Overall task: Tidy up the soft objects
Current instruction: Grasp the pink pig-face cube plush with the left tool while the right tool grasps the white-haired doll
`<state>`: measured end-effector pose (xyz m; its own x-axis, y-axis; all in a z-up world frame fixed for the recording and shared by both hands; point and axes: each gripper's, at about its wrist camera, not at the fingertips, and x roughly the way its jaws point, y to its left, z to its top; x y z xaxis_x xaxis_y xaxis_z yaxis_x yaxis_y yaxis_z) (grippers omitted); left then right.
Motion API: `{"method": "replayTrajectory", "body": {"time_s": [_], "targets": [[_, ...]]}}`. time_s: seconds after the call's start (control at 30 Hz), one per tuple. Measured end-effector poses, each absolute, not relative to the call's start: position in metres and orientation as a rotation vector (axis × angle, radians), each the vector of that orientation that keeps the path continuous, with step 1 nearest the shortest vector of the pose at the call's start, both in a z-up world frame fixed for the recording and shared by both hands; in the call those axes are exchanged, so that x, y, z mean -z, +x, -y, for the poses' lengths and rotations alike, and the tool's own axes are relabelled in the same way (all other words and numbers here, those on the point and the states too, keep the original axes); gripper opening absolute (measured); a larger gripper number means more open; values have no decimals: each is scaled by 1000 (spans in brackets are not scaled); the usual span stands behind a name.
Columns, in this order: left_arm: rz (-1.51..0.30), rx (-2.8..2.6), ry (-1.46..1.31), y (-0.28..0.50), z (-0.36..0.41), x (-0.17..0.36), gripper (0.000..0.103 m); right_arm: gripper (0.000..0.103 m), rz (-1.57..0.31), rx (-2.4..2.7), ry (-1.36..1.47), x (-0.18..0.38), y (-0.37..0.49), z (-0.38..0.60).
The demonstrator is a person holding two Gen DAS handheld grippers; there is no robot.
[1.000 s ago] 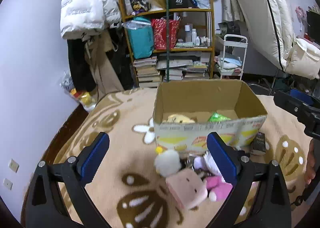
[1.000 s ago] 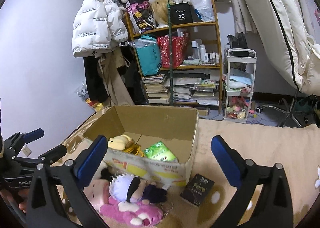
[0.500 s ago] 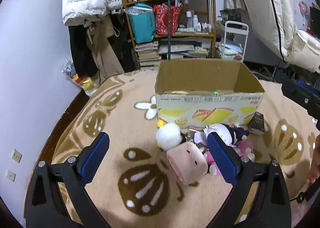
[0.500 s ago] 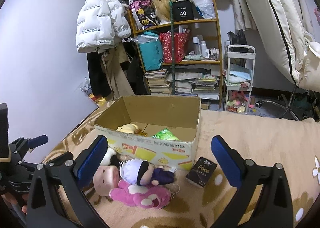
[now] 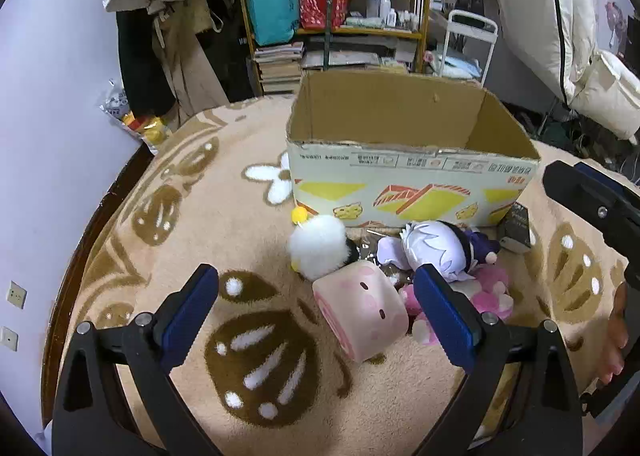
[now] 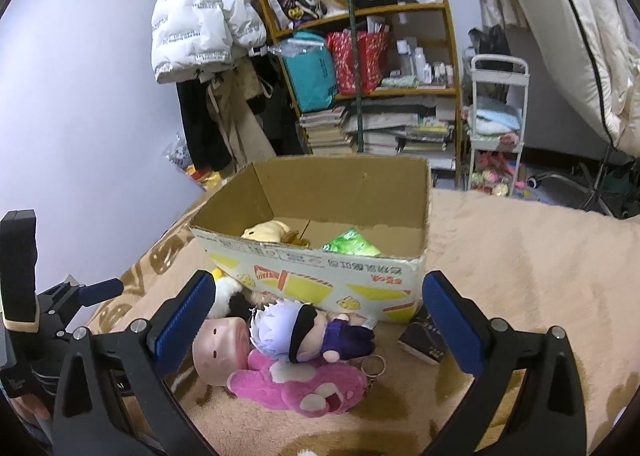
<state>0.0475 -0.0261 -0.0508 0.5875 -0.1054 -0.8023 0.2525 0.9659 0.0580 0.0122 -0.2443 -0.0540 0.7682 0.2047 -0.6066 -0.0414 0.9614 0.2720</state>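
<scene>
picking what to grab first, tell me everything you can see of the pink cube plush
The pink cube plush is a soft, fuzzy block with rounded corners, pale pink, with small dark dash eyes and faint blush spots. It lies tilted on the beige carpet in front of the cardboard box, pressed against the white fluffy plush and the magenta plush. Neither tool touches it.

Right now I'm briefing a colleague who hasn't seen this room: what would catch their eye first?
Probably the open cardboard box on the beige patterned rug, with a yellow plush and green packet inside. Against its front lies a heap of toys: a pink cube-shaped plush, a white-haired doll on a magenta plush bear, and a white fluffy toy. Both grippers are open and empty.
</scene>
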Motion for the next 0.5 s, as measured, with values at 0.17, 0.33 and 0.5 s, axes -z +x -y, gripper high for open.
{"method": "replayTrajectory", "body": {"time_s": [0.17,0.33,0.5], "targets": [[-982,218,161,59,31,65,97,103,-727,-126,250,68,27,241],[-1017,216,175,61,35,78,97,103,-781,-135,239,80,38,236],[-1050,224,179,66,38,88,97,103,-817,-145,220,92,46,231]]}}
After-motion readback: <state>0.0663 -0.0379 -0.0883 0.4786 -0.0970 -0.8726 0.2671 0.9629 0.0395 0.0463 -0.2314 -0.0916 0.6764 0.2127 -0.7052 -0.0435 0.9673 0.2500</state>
